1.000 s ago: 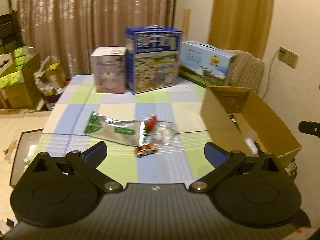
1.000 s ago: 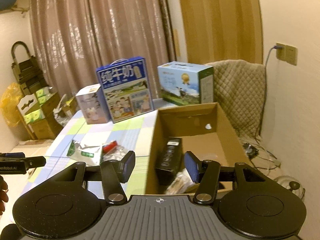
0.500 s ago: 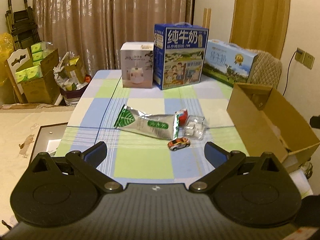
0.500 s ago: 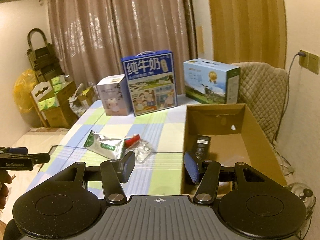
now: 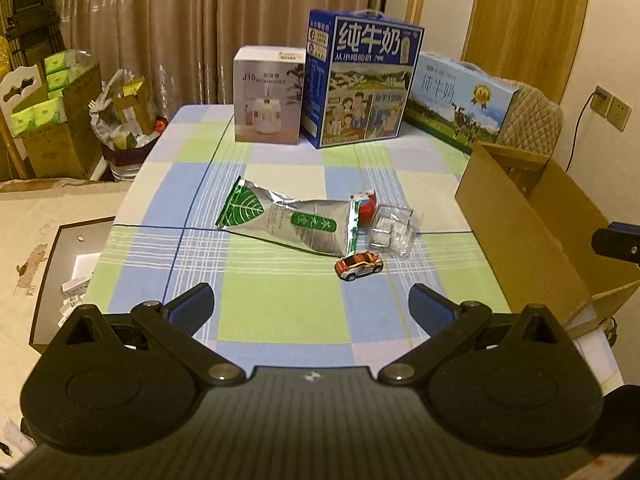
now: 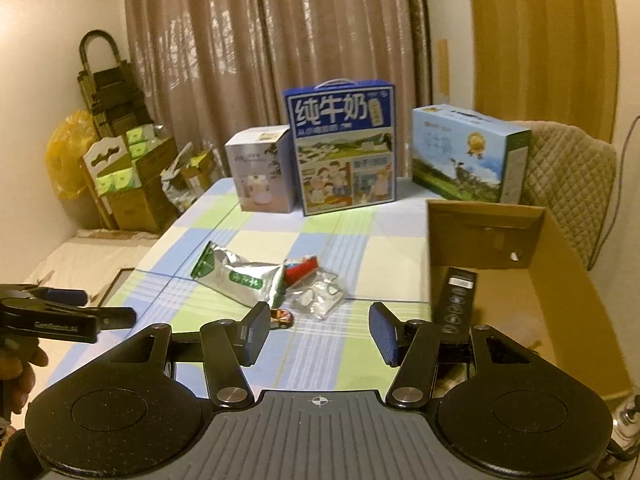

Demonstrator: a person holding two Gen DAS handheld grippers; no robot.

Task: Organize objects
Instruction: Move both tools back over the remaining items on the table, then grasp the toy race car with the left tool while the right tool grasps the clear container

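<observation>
Both grippers, left [image 5: 311, 303] and right [image 6: 318, 330], have been pulled back from the bench [image 5: 280, 312], fingers held wide open, nothing gripped.

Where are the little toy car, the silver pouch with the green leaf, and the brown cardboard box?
toy car [image 5: 359, 265], left wrist view, on its roof.
silver pouch [image 5: 286, 222], left wrist view, on its middle.
cardboard box [image 5: 516, 236], left wrist view, on its near outer wall.

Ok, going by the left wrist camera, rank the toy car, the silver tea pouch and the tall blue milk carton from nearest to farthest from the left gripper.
1. toy car, just ahead of the left gripper, slightly right.
2. silver tea pouch, mid-table, behind the car and left.
3. tall blue milk carton, upright at the table's far edge.
</observation>
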